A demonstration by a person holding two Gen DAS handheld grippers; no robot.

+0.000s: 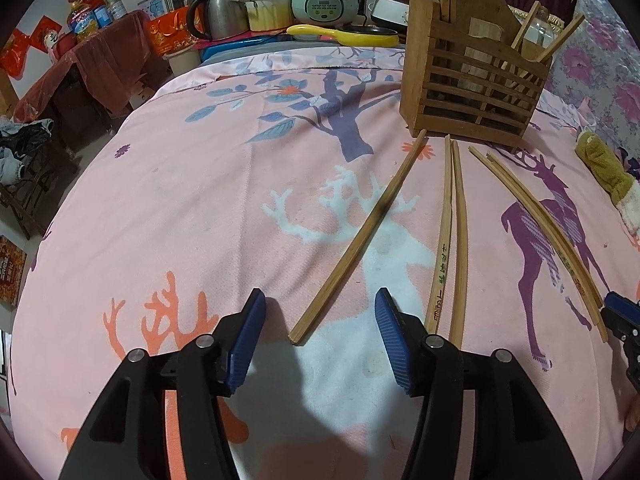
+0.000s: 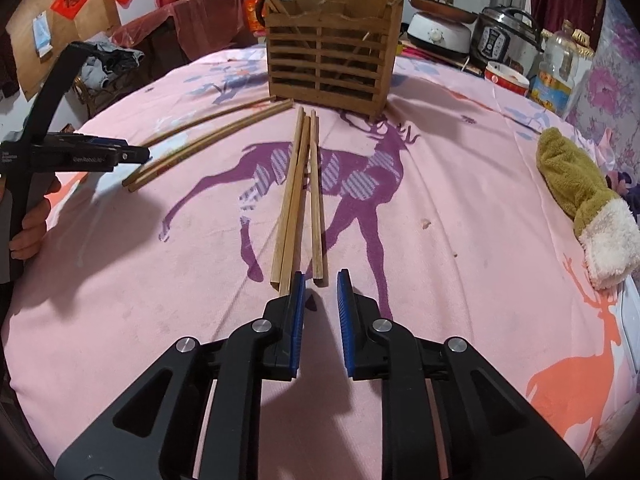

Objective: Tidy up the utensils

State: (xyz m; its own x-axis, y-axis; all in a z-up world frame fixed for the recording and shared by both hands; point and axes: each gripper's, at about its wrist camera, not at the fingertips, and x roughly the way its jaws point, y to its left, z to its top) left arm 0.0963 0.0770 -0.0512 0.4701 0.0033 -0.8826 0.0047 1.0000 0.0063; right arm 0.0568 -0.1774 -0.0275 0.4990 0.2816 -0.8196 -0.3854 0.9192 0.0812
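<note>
Looking along the left claw (image 1: 320,338), its blue pads stand well apart with nothing between them, hovering over the pink deer-print cloth (image 1: 200,208) that covers the surface. A single chopstick (image 1: 362,238) lies on the cloth, its near end just ahead of the gap between the pads. Right of it lies a pair of chopsticks (image 1: 452,236), side by side, and further right another pair (image 1: 540,232), whose near ends reach the tip of the right claw (image 1: 618,308) at the frame's edge. The wooden slatted holder (image 1: 472,80) stands beyond the far ends of all five, with a few chopsticks already leaning inside.

From the right wrist, the right claw (image 2: 320,280) has its pads narrowly parted, gripping nothing. Three chopsticks (image 2: 298,196) lie straight ahead, their near ends at the pad tips; the left pad overlaps one end. The holder (image 2: 332,60) stands behind them. A person's hand (image 2: 32,220) holds the left claw (image 2: 140,154), whose tip sits beside two more chopsticks (image 2: 208,144). An olive mitten (image 2: 580,196) lies at right.
</note>
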